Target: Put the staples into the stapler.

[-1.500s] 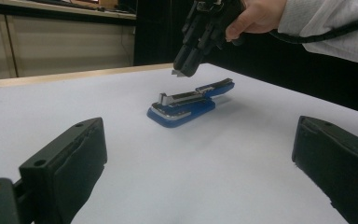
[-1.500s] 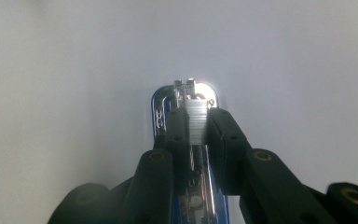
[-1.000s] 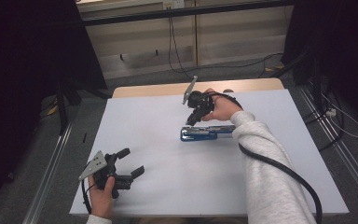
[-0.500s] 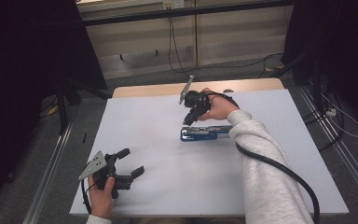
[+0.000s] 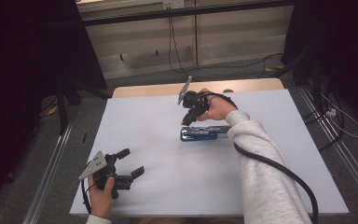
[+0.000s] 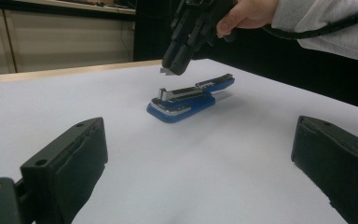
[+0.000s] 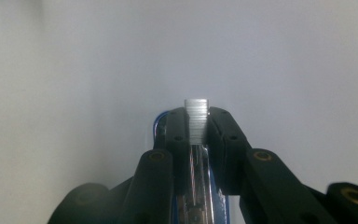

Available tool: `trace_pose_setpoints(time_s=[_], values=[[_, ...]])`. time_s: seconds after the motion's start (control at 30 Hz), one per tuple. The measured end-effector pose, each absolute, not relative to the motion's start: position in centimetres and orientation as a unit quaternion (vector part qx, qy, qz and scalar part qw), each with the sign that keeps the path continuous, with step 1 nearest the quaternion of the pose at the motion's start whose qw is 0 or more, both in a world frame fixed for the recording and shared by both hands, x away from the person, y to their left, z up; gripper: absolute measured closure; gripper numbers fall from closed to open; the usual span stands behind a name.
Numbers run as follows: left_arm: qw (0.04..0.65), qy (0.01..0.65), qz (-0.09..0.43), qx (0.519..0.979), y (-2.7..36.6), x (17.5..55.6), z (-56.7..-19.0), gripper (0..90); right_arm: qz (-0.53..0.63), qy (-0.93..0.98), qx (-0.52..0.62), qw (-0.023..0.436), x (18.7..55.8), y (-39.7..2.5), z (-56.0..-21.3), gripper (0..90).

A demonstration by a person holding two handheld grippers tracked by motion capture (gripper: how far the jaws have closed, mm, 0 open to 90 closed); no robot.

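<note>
Just above the blue stapler (image 5: 204, 133), which lies open near the desk's (image 5: 168, 186) far middle, the right hand-held gripper (image 5: 189, 120) pinches a strip of staples (image 7: 196, 119): light, brittle, best clamped flat-sided. The left hand-held gripper (image 5: 131, 163), well nearer, gapes wide.

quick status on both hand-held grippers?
Left hand-held gripper: open, empty.
Right hand-held gripper: shut on a strip of staples above the blue stapler.

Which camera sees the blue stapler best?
The left gripper view: the blue stapler lies in the open, seen whole from the side. The high view shows it small; the right gripper view shows a sliver behind the jaws.
</note>
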State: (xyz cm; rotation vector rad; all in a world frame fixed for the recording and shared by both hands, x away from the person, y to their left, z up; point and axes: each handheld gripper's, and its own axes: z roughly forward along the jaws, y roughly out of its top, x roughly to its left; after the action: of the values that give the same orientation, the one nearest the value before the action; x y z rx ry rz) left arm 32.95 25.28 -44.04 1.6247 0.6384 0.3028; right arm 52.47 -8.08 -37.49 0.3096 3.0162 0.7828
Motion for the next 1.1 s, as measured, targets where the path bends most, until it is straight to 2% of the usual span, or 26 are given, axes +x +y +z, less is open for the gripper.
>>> trace_pose_setpoints(time_s=[1.1], values=[[0.633,0.279,0.13,0.71,25.4,32.9,-44.0,3.5,0.234,0.968,0.087,-0.001,52.5,-7.9,-39.5,78.7]])
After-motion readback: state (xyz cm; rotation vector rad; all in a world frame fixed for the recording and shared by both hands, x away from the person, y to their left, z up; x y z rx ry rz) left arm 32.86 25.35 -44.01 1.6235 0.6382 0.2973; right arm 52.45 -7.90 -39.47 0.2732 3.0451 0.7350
